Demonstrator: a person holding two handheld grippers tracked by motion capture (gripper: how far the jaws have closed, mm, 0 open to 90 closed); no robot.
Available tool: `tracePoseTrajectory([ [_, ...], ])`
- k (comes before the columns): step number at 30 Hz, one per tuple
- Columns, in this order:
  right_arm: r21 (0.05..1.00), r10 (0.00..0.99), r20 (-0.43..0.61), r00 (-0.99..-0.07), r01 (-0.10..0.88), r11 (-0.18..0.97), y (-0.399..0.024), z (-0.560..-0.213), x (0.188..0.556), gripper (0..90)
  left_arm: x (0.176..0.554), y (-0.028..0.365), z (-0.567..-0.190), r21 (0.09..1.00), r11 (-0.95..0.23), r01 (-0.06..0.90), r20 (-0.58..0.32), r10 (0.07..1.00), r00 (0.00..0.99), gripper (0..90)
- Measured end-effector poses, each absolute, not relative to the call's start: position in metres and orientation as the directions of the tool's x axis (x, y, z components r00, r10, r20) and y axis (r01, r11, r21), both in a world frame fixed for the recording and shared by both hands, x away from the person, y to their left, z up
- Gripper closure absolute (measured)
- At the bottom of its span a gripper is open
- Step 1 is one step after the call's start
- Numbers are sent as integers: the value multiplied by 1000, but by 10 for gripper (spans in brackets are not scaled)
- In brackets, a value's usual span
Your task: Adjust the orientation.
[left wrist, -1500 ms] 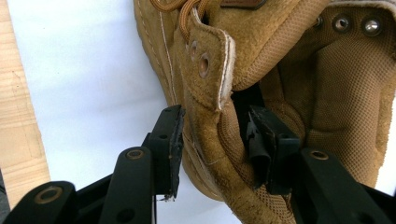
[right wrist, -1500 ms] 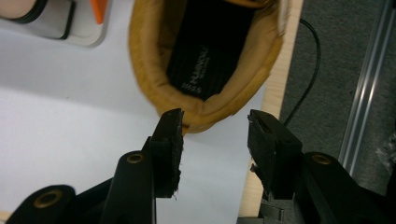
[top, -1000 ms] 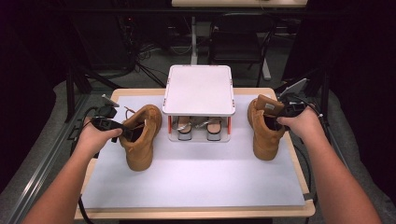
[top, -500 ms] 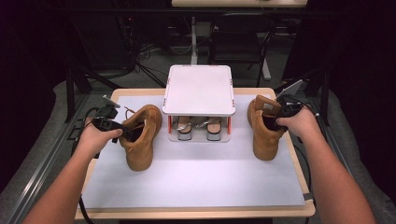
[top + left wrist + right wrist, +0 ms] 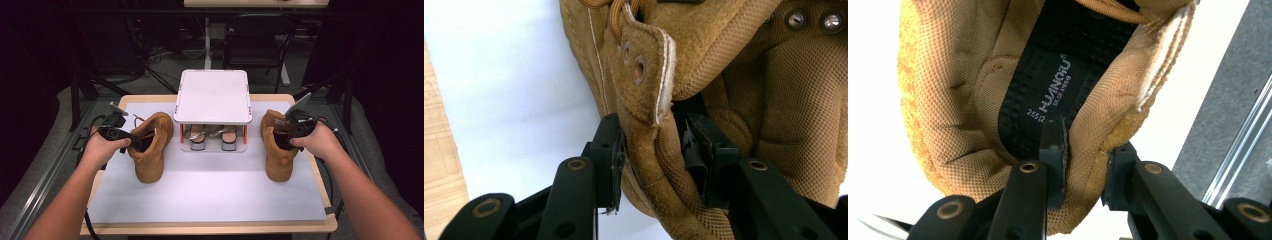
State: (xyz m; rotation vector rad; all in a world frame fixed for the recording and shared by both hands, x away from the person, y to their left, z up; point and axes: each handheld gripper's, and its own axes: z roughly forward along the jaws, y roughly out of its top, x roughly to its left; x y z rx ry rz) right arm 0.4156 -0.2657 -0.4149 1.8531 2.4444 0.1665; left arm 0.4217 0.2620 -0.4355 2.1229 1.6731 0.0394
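A white rack (image 5: 212, 97) stands between the boots; the mat's (image 5: 210, 192) near half lies open.

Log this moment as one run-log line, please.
left gripper: shut on left boot collar | right gripper: closing on right boot collar | shoe rack: between boots

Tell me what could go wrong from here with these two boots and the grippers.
1. The left gripper pinches only the soft collar of the left boot; lifted, the boot could sag or slip out.
2. The right gripper, whose jaws have just been closing, also grips just the padded rim of the right boot, so it may tilt.
3. The white rack stands between the boots; a swinging boot could knock it.
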Motion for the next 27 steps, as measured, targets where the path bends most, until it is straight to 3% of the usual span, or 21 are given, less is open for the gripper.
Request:
tracePoseTrajectory([
  [11, 126, 926, 36, -375, 921, 368, -254, -411, 386, 761, 421, 263, -435, 351, -177, 920, -243, 931, 272, 607],
  [27, 96, 924, 43, -380, 922, 374, -252, -417, 368, 749, 411, 260, -432, 330, -213, 920, -255, 918, 304, 747],
])
